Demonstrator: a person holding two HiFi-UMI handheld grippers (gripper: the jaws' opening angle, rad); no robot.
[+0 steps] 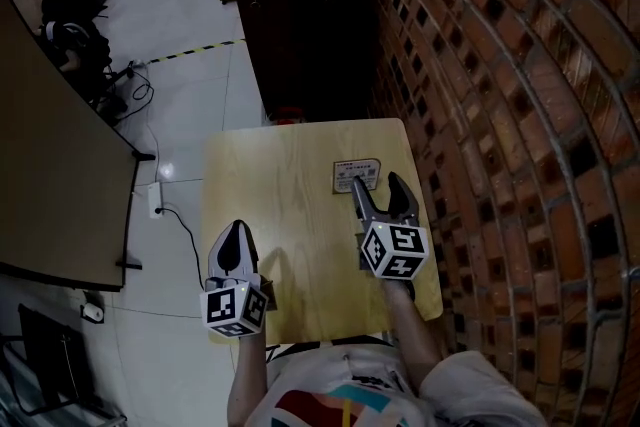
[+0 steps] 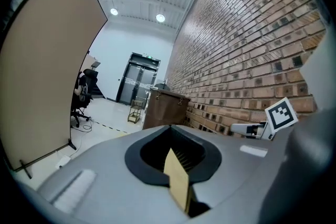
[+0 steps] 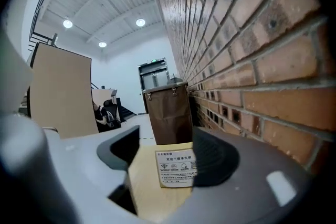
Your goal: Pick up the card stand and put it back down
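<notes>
Card stand [image 1: 357,175]: where is it, and has the pick-up started?

It stands upright on the table [image 1: 270,175], at about 1 o'clock from the table's middle, close to the brick wall [image 1: 520,115]. I judge this to be the reach-and-grasp step. Its foot is on the wood, so it is not yet lifted.

What is the right gripper [image 1: 379,187] doing?

It comes at the stand from 5 o'clock, jaws pointing toward 12. They are partly open. In the right gripper view the printed card [image 3: 176,168] shows between them. The right jaw covers its right edge, and bare wood shows between the card and the left jaw. I see no squeeze on it, so nothing is held.

And the next move?

Probably centre the stand between the 2 jaws, close on it, then lift straight up and set it down flat. An off-centre pinch could tip it.

How is that arm posed?

The forearm runs up from the person's body at 6 o'clock, low over the table, with the marker cube facing up.

The left gripper [image 1: 235,237]?

It is parked at the table's 7 o'clock corner, well apart from the stand. Its jaws are together and empty.
</notes>
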